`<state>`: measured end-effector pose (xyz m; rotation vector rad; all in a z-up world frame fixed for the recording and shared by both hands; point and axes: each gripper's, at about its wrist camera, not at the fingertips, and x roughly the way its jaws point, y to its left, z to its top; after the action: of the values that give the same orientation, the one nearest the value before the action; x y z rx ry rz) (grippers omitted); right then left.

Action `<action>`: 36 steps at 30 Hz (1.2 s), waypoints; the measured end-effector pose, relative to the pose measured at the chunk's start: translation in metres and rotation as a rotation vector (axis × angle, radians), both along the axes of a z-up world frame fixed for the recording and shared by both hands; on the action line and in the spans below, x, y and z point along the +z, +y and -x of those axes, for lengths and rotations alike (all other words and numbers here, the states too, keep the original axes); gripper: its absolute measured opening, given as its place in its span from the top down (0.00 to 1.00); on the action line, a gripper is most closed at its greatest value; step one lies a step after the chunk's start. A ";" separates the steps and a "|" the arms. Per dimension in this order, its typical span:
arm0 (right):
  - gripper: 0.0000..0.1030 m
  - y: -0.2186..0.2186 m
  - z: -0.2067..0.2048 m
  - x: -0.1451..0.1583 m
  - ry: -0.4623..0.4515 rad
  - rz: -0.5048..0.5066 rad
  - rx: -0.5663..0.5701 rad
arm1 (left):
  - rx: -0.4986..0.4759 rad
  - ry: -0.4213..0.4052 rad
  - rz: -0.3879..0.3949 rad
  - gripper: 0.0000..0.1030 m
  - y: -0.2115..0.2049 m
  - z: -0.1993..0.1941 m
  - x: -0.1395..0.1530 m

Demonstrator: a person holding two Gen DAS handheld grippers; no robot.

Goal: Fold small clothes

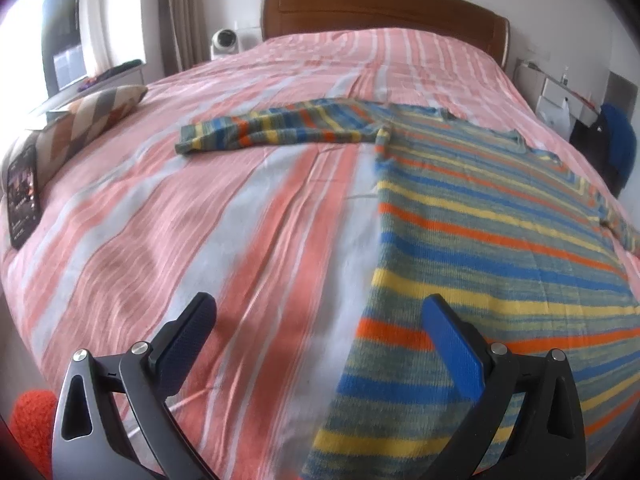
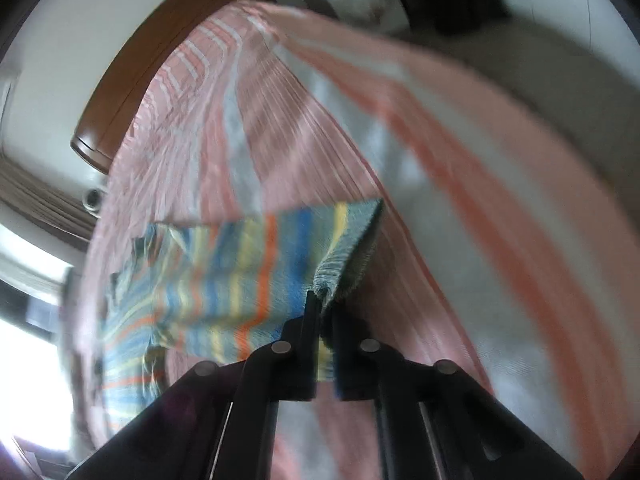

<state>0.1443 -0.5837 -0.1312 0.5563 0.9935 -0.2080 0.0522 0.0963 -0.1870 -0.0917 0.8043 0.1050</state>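
Note:
A small striped knit sweater (image 1: 492, 216), green with blue, yellow and orange bands, lies flat on the bed, one sleeve (image 1: 276, 128) stretched out to the left. My left gripper (image 1: 320, 312) is open and empty, low over the sweater's lower left hem. In the right wrist view my right gripper (image 2: 325, 300) is shut on a sleeve cuff of the sweater (image 2: 240, 276) and holds it lifted off the bedspread. That view is blurred.
The bed has a pink and white striped bedspread (image 1: 192, 224) and a brown headboard (image 1: 380, 4). A patterned cushion (image 1: 92, 116) and a dark phone (image 1: 24, 196) lie at the left edge. A white camera (image 1: 224, 40) stands beside the headboard.

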 end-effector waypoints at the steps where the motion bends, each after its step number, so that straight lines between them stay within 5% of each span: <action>1: 0.95 0.018 -0.007 0.020 -0.026 0.058 0.035 | 0.002 -0.005 0.004 0.00 0.001 0.000 0.001; 7: 0.95 0.161 -0.069 0.102 -0.161 0.099 0.319 | 0.019 0.000 0.048 0.00 0.012 -0.006 -0.001; 12: 0.88 0.281 -0.102 0.101 -0.196 0.038 0.525 | 0.021 -0.002 0.044 0.00 0.017 -0.006 -0.001; 14: 0.41 0.313 -0.114 0.081 -0.169 -0.096 0.604 | 0.025 0.004 0.033 0.00 0.020 -0.007 -0.002; 15: 0.38 0.318 -0.113 0.076 -0.173 -0.123 0.605 | 0.027 0.008 0.037 0.00 0.022 -0.007 -0.002; 19: 0.38 0.311 -0.094 0.063 -0.195 -0.163 0.593 | 0.048 0.009 0.090 0.00 0.033 -0.009 0.000; 24: 0.37 0.276 -0.049 0.049 -0.180 0.023 0.558 | 0.066 0.013 0.098 0.00 0.037 -0.014 0.000; 31: 0.37 0.211 0.045 -0.001 -0.134 0.259 0.505 | 0.091 -0.011 0.005 0.00 0.038 -0.013 0.004; 36: 0.37 0.178 0.081 -0.017 -0.172 0.270 0.382 | 0.092 0.003 -0.024 0.00 0.036 -0.017 -0.001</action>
<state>0.0631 -0.4060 -0.1480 0.1289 0.8680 0.0473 0.0694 0.1322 -0.1880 -0.1064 0.8013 0.2016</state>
